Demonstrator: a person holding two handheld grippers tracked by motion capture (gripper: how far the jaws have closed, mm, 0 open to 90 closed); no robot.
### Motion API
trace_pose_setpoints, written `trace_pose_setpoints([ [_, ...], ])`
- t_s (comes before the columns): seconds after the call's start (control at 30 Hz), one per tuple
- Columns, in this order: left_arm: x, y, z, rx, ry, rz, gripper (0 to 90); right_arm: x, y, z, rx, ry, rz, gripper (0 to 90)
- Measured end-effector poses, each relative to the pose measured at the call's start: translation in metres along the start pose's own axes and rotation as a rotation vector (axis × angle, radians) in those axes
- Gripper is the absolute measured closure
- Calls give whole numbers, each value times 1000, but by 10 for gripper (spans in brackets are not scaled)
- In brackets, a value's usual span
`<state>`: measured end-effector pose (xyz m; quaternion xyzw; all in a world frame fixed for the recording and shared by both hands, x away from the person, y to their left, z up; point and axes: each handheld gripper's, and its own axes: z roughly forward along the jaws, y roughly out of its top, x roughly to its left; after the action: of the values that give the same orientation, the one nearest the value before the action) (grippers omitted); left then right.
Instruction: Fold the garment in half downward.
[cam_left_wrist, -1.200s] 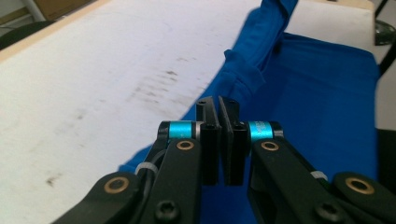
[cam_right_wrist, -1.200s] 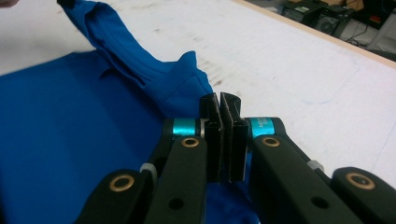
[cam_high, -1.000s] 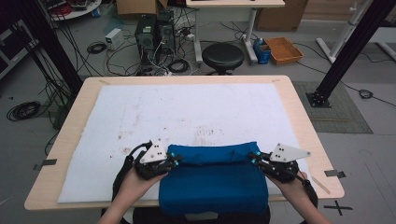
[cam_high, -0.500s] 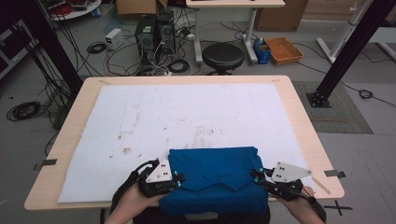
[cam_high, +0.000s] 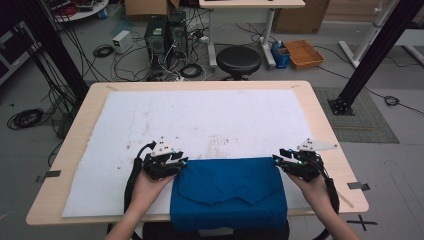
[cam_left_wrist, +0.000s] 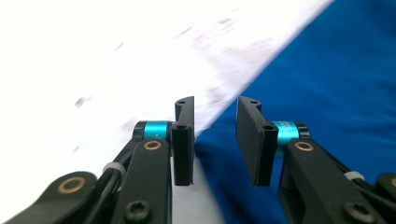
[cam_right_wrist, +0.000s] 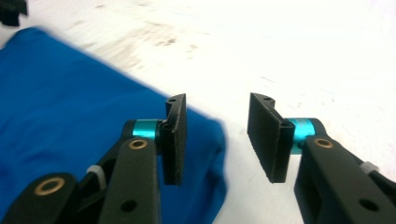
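A folded blue cloth lies at the table's near edge, on the white mat. My left gripper sits at the cloth's far left corner, and my right gripper at its far right corner. In the left gripper view the gripper is open, its jaws just widened, with the cloth's edge below and nothing pinched. In the right gripper view the gripper is open too, jaws just widened, above the cloth's corner and free of it.
The wooden table borders the stained white mat on all sides. Behind it on the floor stand a black stool, a computer tower amid cables, and an orange tray. A black frame post rises at the right.
Both grippers have let go of the cloth's far corners and opened. The cloth's folded edge has come to rest flat on the mat, and the hands moved outward and slightly away.
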<state>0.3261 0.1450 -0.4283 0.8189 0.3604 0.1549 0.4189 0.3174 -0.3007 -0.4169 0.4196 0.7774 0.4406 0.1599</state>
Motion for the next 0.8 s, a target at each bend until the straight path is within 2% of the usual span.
trace_pose_setpoints([
  [0.1, 4, -3, 9, 55, -2, -40, 672, -9, 0, 16, 50, 24, 77, 558],
  [0.13, 5, -4, 11, 77, 2, -45, 673, -10, -1, 20, 68, 29, 88, 559],
  [0.2, 5, -5, 12, 89, 0, -65, 674, -13, -3, 28, 118, 35, 110, 561],
  [0.27, 5, -5, 12, 91, -6, -77, 699, -14, -5, 33, 156, 55, 117, 637],
  [0.33, 2, -5, 12, 98, -21, -58, 790, -14, -8, 35, 172, 81, 104, 762],
  [0.4, -4, -7, 12, 90, -8, -31, 863, -10, -8, 33, 172, 95, 86, 837],
  [0.43, -4, -8, 12, 86, -5, -31, 869, -9, -8, 33, 170, 95, 71, 847],
  [0.5, -2, -8, 11, 85, -11, -48, 875, -9, -7, 32, 167, 96, 50, 855],
  [0.57, 0, -7, 10, 78, -3, -46, 878, -9, -6, 31, 149, 93, 49, 856],
  [0.8, 14, 13, 16, 63, 43, 5, 880, -19, 13, 36, 106, 70, 18, 855],
])
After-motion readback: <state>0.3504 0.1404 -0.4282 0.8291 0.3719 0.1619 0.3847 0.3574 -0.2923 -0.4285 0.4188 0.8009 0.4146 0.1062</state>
